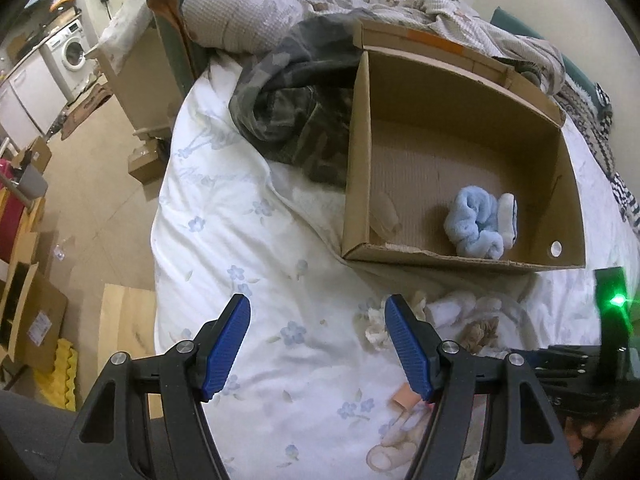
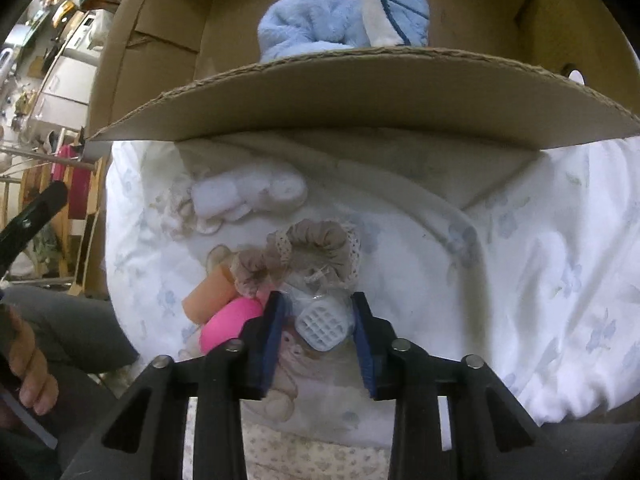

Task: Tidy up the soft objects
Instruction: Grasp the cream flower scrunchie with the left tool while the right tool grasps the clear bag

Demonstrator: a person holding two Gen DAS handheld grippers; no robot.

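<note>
An open cardboard box (image 1: 460,136) lies on the white floral bedcover (image 1: 248,240), with a light blue fluffy item (image 1: 478,222) inside; the box wall (image 2: 360,100) and the blue item (image 2: 340,20) also show in the right wrist view. My left gripper (image 1: 318,340) is open and empty above the bedcover. My right gripper (image 2: 320,320) has its jaws around a clear bag holding a blue-white waffle-patterned piece (image 2: 322,322), whether it grips it I cannot tell. A beige lace scrunchie (image 2: 312,248), pink ball (image 2: 230,322), orange foam roll (image 2: 208,294) and white soft items (image 2: 248,196) lie near it.
A camouflage garment (image 1: 288,120) and pillows (image 1: 248,8) lie left of and behind the box. The bed's left edge drops to a floor with cardboard boxes (image 1: 32,312) and a washing machine (image 1: 72,48). Soft items also lie by my left gripper (image 1: 400,440).
</note>
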